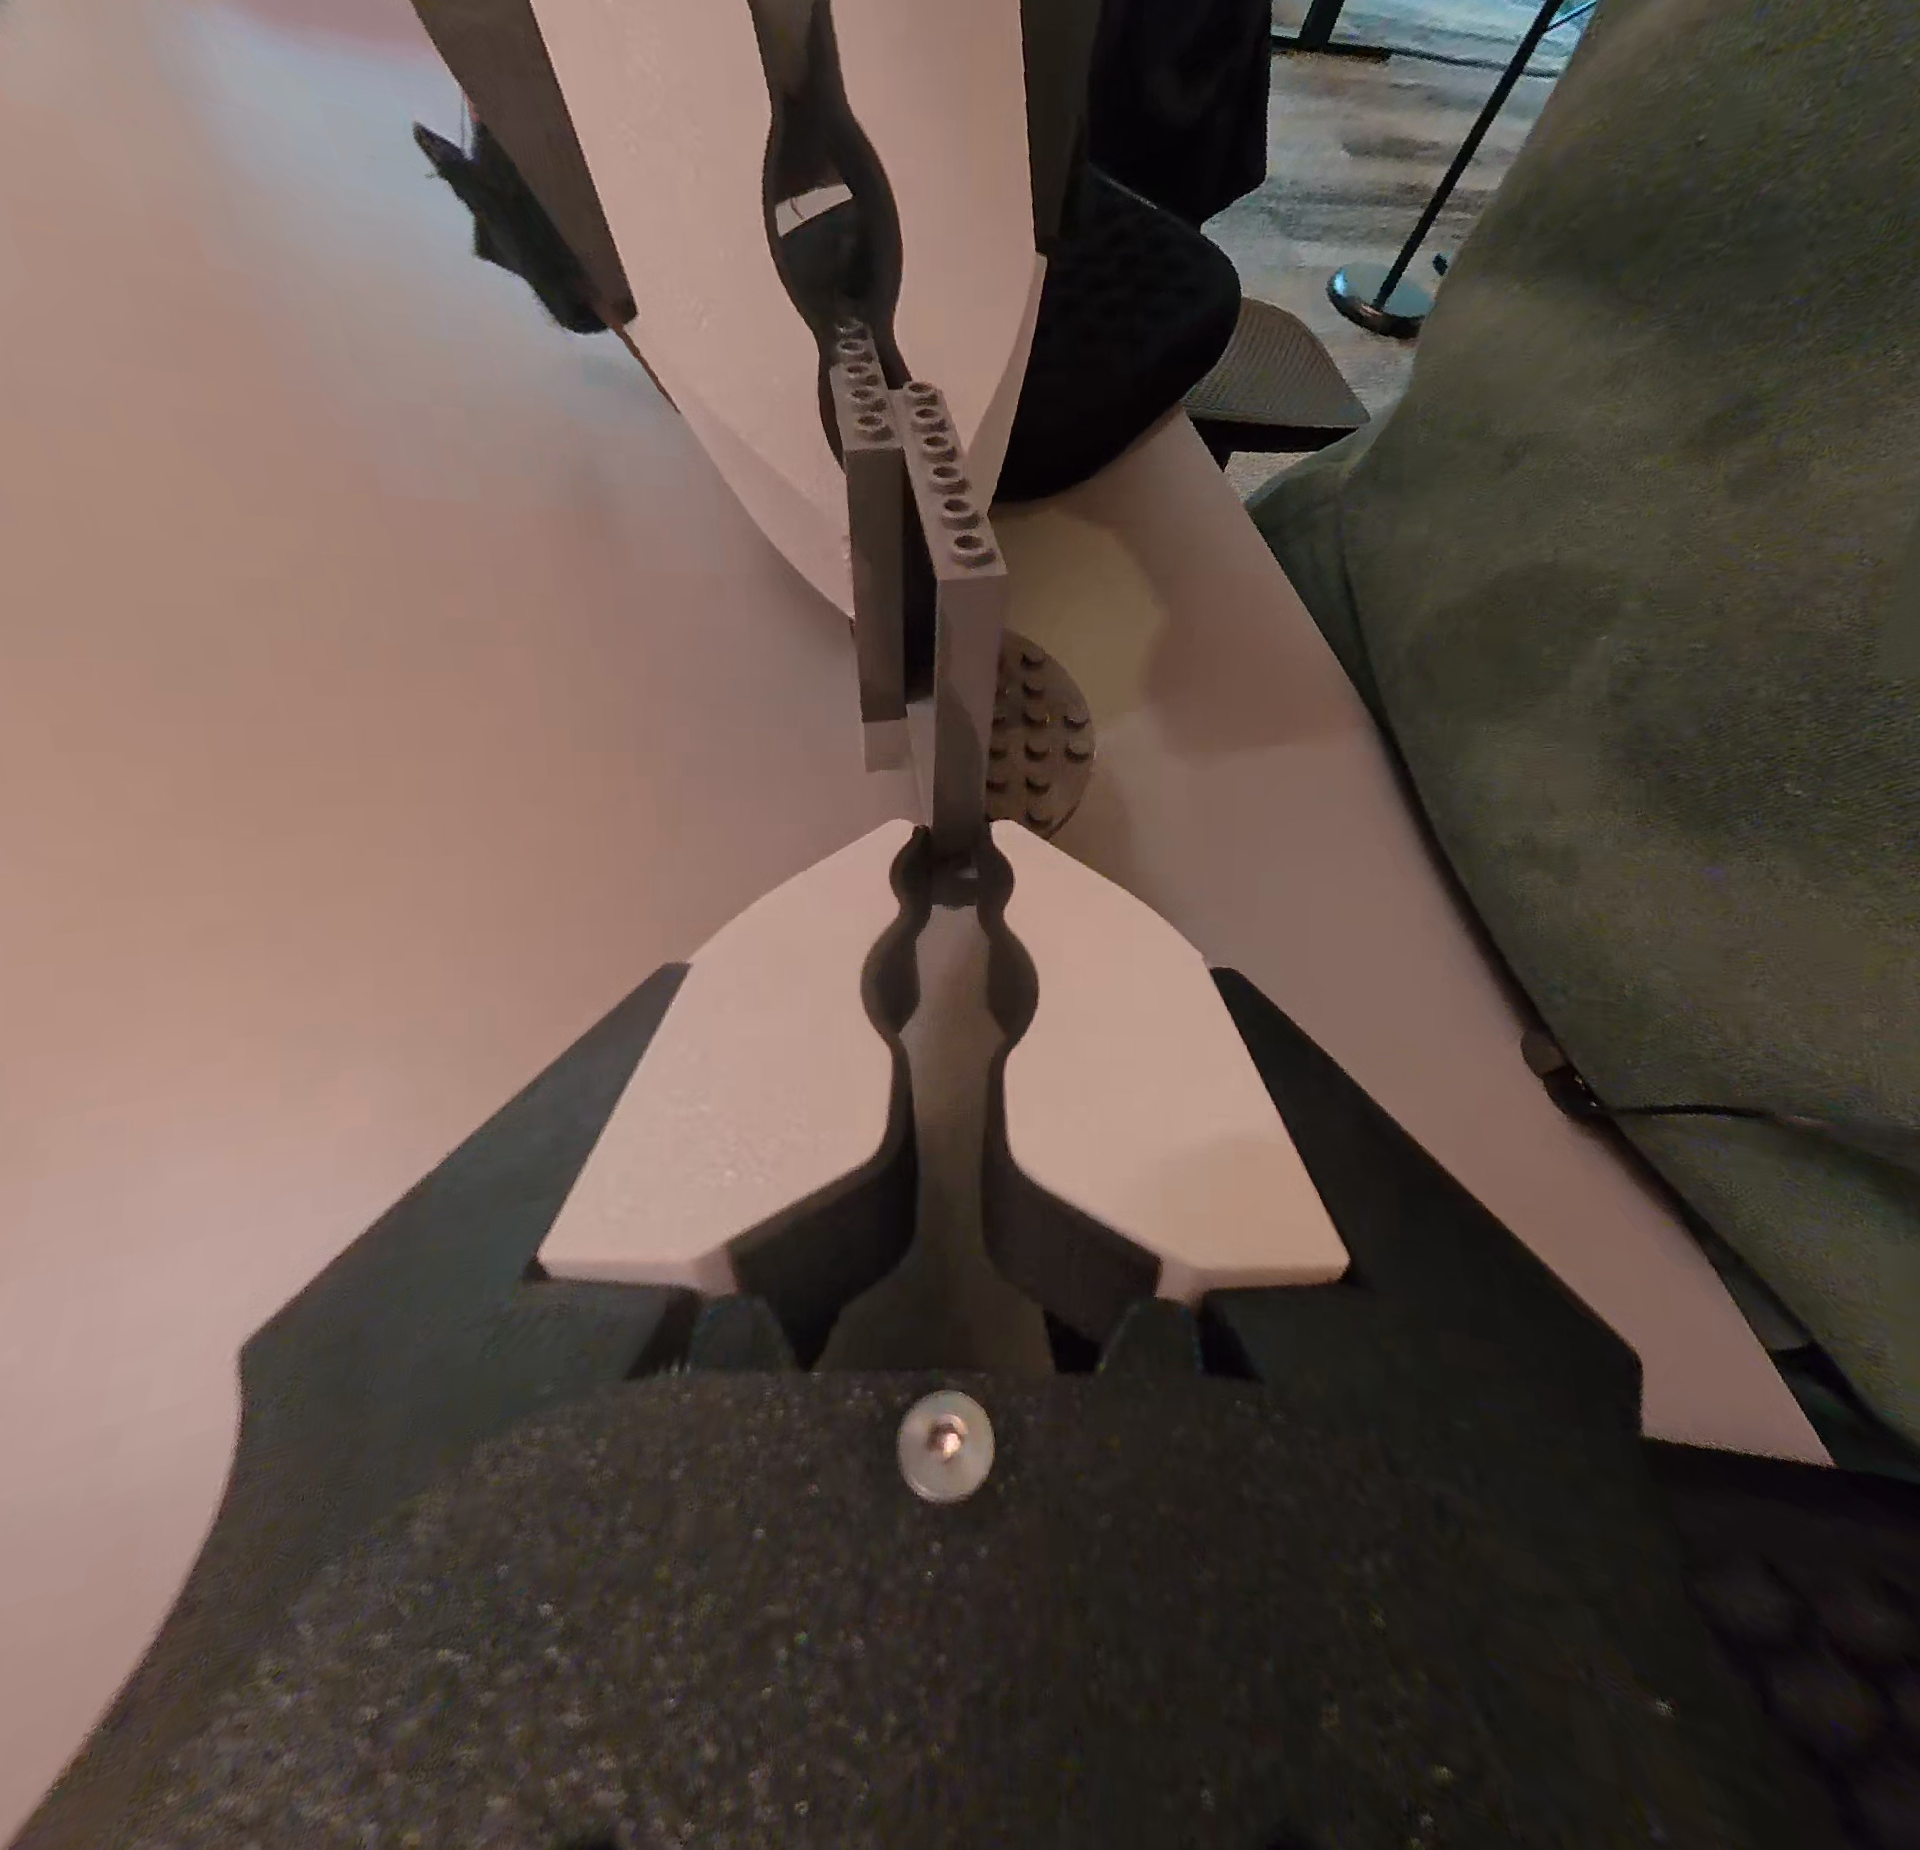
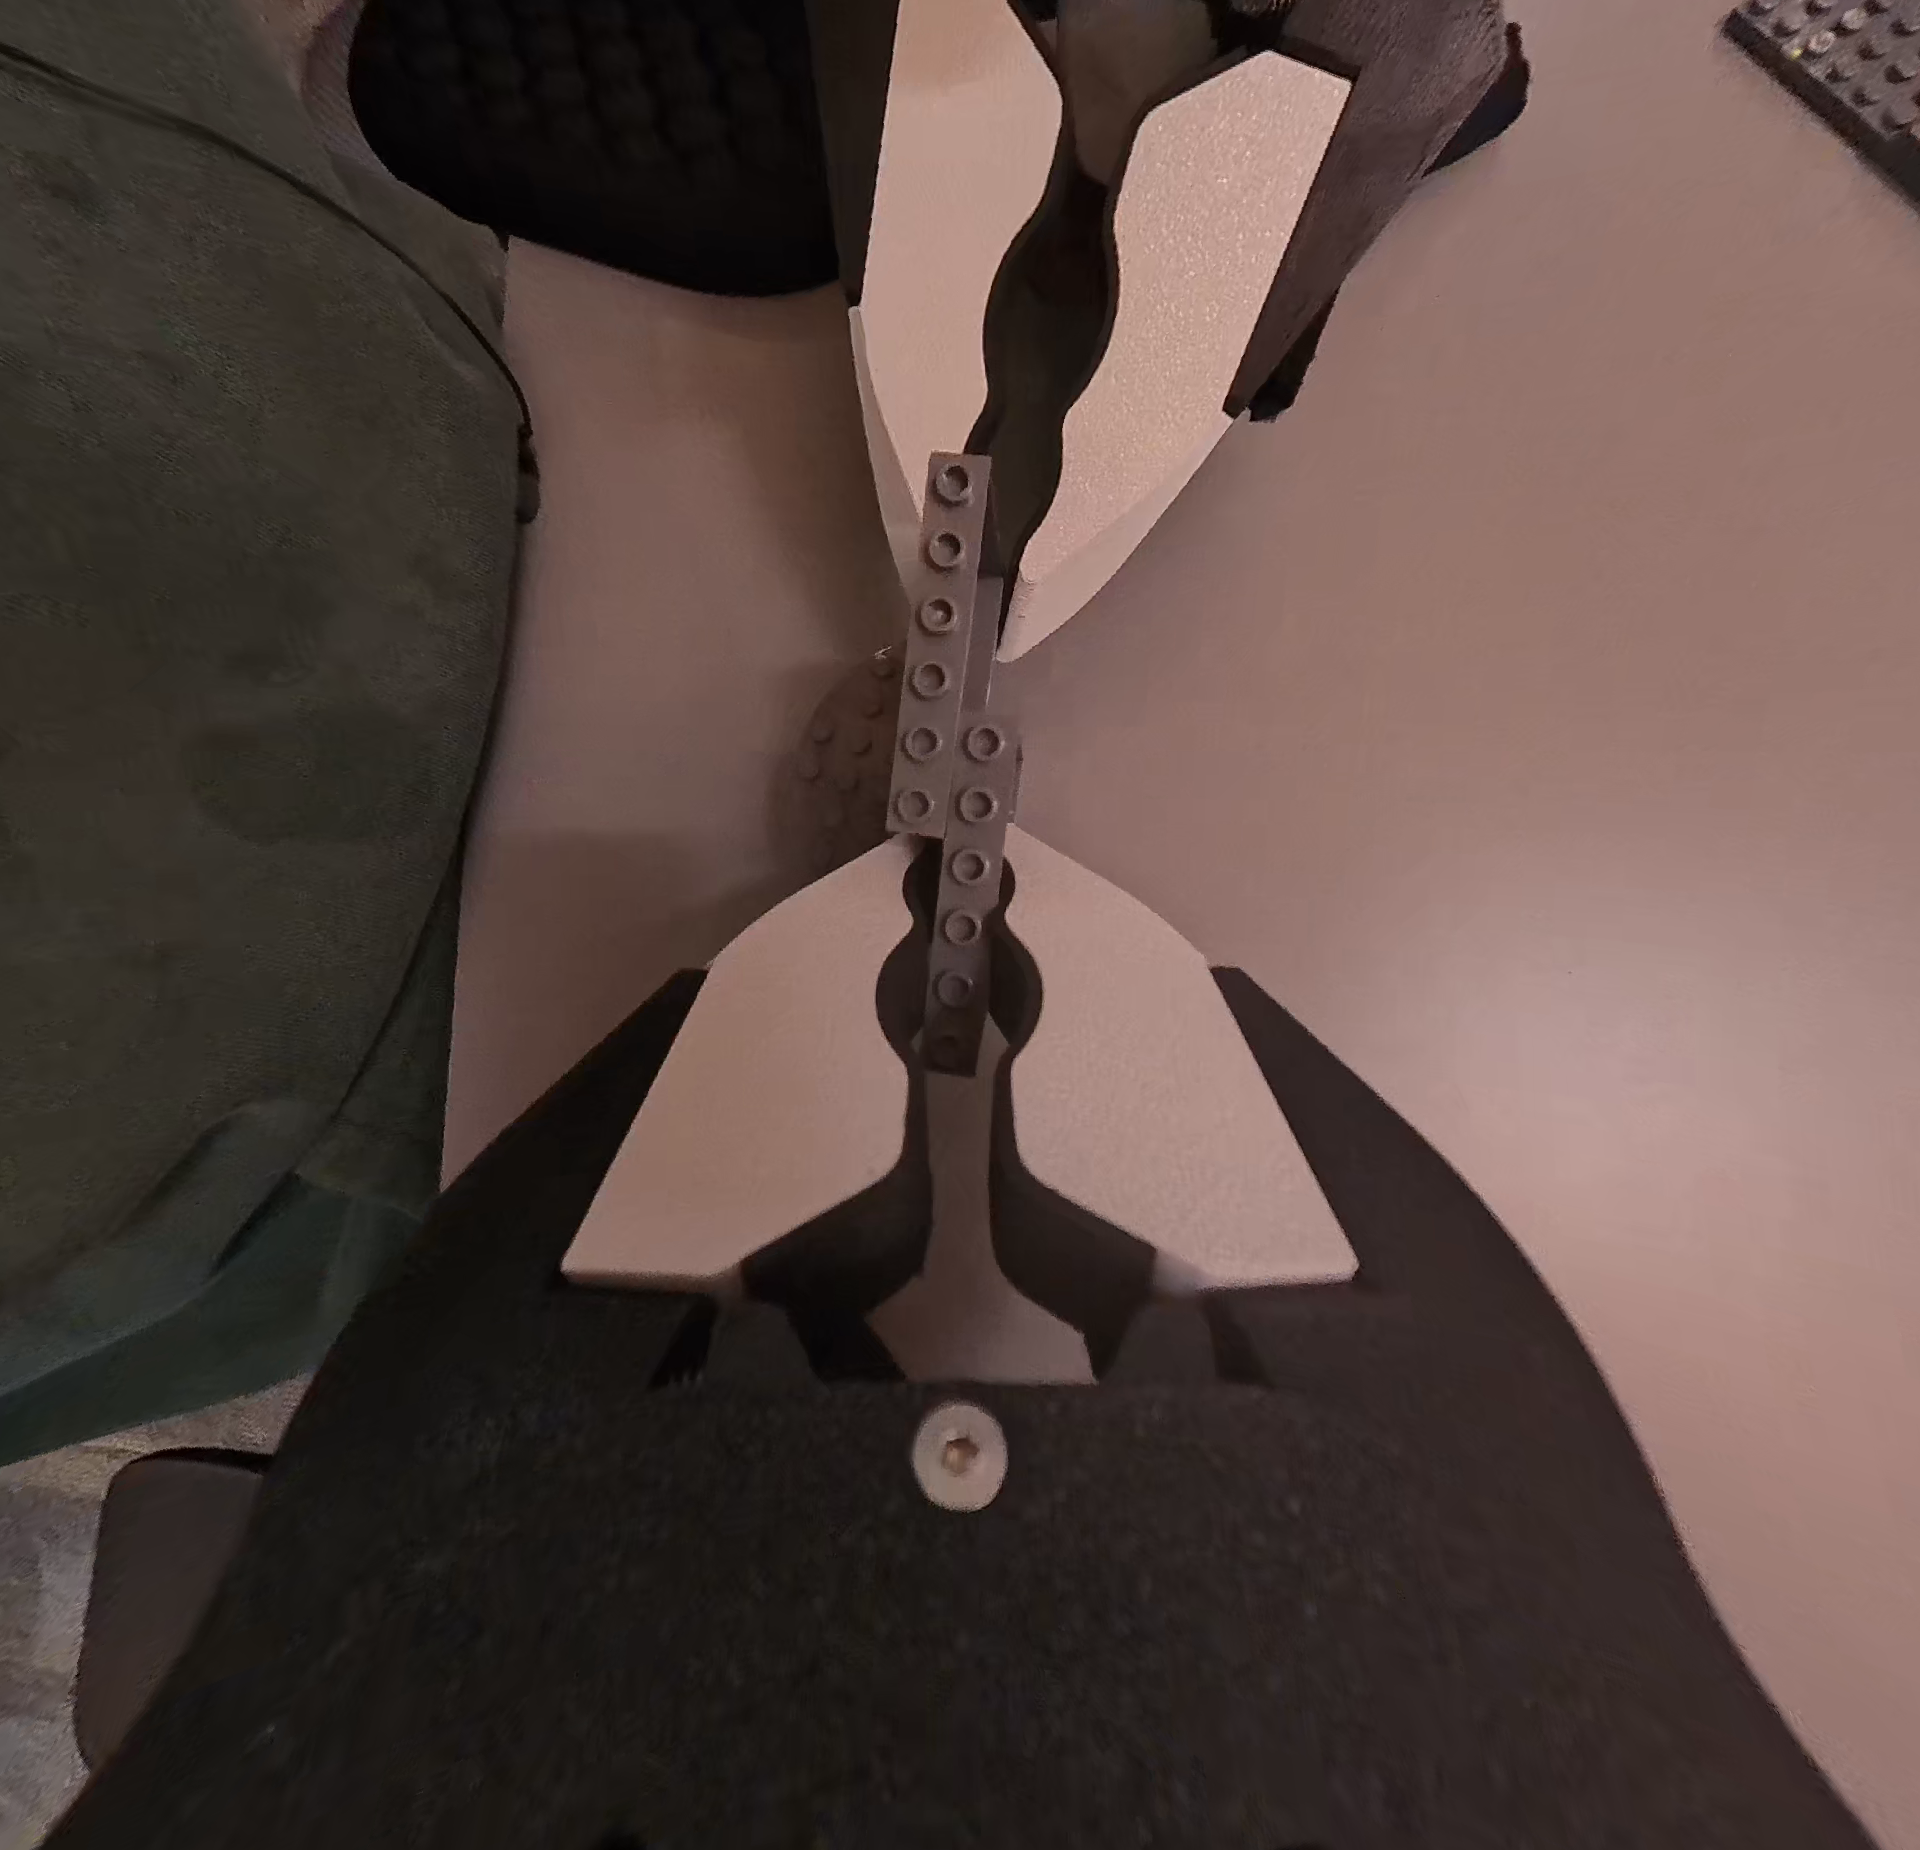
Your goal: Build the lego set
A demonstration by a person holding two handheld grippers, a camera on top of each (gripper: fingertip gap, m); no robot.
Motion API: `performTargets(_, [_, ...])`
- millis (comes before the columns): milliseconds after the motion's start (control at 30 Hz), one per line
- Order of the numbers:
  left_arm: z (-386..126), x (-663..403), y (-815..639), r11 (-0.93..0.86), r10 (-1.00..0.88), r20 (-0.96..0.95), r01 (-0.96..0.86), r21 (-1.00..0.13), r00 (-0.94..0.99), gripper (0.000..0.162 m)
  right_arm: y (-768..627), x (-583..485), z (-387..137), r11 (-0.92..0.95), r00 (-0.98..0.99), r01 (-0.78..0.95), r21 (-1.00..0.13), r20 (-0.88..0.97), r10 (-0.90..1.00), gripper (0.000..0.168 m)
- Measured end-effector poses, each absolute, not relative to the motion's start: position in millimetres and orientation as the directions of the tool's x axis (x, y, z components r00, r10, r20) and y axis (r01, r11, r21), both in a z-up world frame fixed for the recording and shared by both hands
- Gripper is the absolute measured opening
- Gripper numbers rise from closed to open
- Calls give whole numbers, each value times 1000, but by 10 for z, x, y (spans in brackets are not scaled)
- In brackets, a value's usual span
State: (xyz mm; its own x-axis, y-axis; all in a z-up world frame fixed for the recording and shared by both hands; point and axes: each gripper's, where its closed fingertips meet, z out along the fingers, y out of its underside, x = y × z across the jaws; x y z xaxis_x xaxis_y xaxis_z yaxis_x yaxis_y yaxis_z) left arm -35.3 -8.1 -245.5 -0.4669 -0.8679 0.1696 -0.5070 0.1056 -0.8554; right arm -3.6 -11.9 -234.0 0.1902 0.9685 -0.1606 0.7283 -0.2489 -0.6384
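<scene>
My left gripper [image 1: 945,860] is shut on the end of a grey lego plate [image 1: 961,647], held edge-on with its studs pointing up. My right gripper [image 2: 961,855] is shut on a second grey studded plate [image 2: 966,927]. The two plates meet side by side in the air above the white table [image 1: 364,657] and overlap by about two studs. Each gripper faces the other: the right one [image 1: 914,553] shows in the left wrist view with its plate [image 1: 878,605], and the left one [image 2: 961,616] shows in the right wrist view with its plate [image 2: 940,657].
A dark round studded plate [image 1: 1044,751] lies on the table under the held plates, also in the right wrist view [image 2: 831,761]. A dark grey studded plate [image 2: 1849,44] lies farther off. Green fabric [image 1: 1662,657] borders the table edge. A black mesh chair seat [image 1: 1132,346] stands beyond. Across from one pair of fingers to the other is roughly 4 cm.
</scene>
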Motion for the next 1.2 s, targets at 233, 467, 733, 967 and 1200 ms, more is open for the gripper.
performTargets(233, [-2495,-368,-33,86,-881,186,-534,-841,-434,8,-98,-9,-2294,-351,275,678,-646,-220,936,5])
performTargets(467, [-2471,-338,2,51,-895,198,-532,-845,-401,7,-94,-14,-2354,-393,313,666,-634,-241,919,5])
performTargets(733, [-2560,-323,18,62,-910,187,-565,-823,-371,7,-94,25,-2485,-426,364,689,-587,-229,903,4])
performTargets(967, [-2652,-319,30,93,-926,151,-596,-798,-347,8,-99,50,-2563,-414,369,732,-541,-196,909,5])
performTargets(1200, [-2735,-330,39,135,-935,108,-624,-770,-337,13,-95,42,-2580,-405,370,764,-503,-172,913,4])
